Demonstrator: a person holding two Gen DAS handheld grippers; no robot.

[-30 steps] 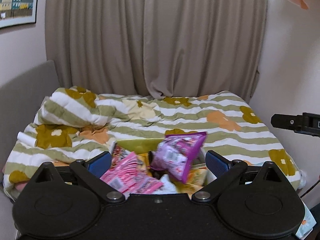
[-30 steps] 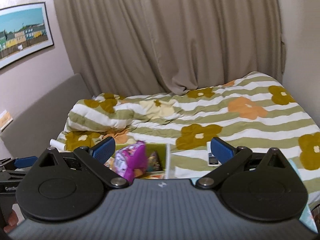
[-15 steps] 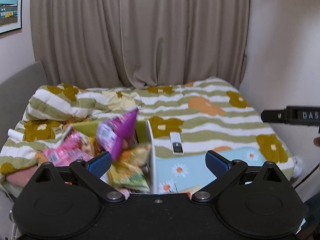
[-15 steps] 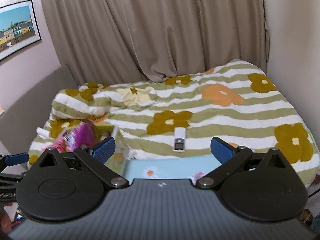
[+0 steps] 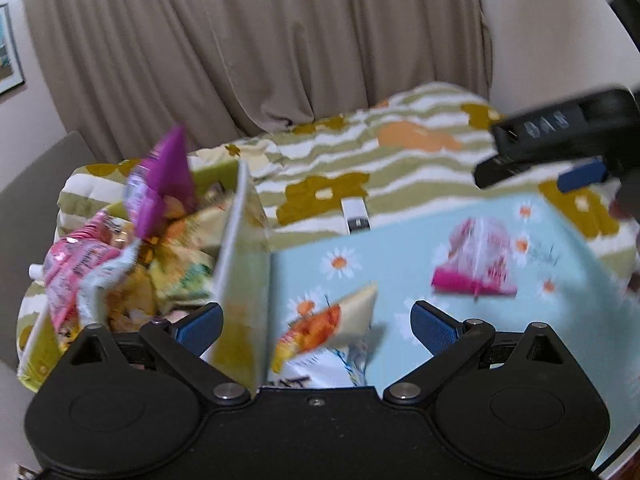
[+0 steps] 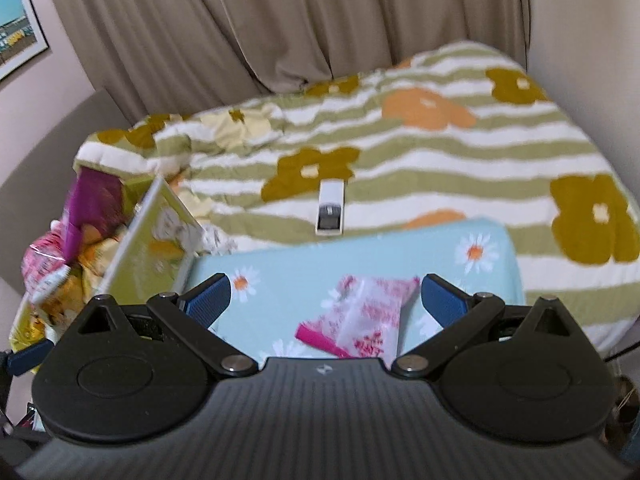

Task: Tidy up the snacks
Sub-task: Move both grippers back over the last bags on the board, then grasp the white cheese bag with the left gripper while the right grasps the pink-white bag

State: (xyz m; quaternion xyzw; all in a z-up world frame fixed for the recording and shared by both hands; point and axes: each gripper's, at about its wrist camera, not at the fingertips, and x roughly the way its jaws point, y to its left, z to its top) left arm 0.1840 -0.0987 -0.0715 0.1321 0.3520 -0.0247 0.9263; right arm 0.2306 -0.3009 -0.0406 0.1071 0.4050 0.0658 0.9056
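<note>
Two claws gape wide, holding nothing: our left claw [image 5: 316, 322] over an orange packet [image 5: 320, 326], our right claw [image 6: 322, 300] over a pink packet [image 6: 360, 316] on the blue pillow [image 6: 400, 248]; farther left, a heaped snack box [image 5: 240, 264] sits at the bed's [image 6: 400, 152] edge.

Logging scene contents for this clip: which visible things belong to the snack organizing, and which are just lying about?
Job:
yellow-green box of snacks
purple packet
pink-and-white packet
orange packet
blue daisy surface
left gripper
right gripper

Lying about:
white remote
floral quilt
curtain
</note>
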